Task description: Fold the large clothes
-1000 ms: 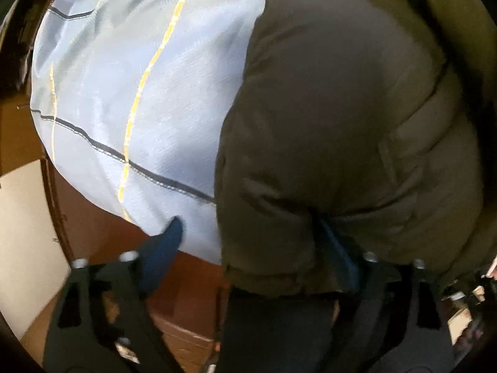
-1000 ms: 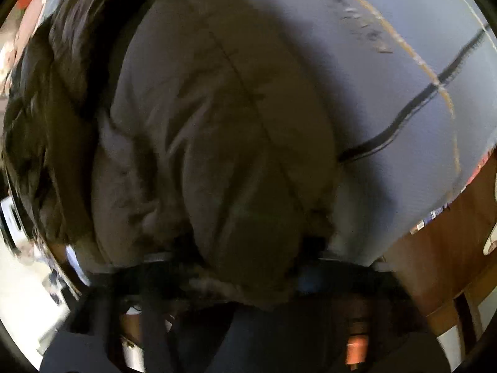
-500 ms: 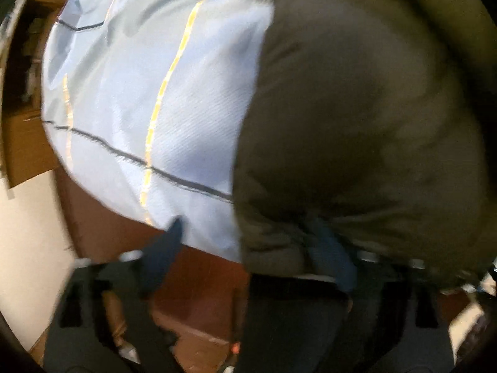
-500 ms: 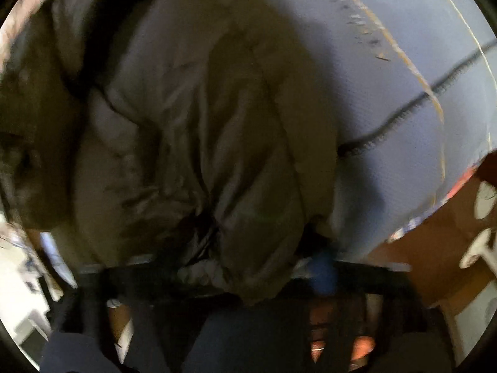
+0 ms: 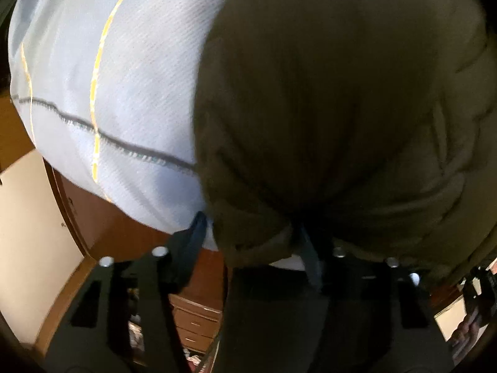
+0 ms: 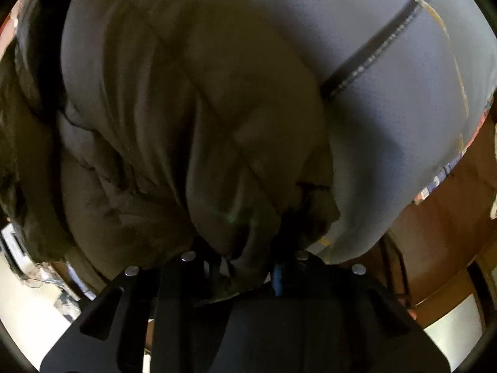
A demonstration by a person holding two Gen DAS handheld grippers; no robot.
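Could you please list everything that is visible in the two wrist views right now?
Puffer jacket: one, olive-brown, lying on the bedspread, its edge between the fingers of both grippers.
Bedspread: one, pale blue with yellow and dark grey stripes, under the jacket.
Wooden furniture: reddish brown, below the bedspread's edge; the count cannot be told.
Drawer unit: one, brown, low in the left wrist view, behind the gripper.
Floor: pale cream, at lower left.
Left gripper: one, black with blue fingers, partly closed around the jacket edge.
Right gripper: one, black with blue fingers, shut on a bunched fold of the jacket.
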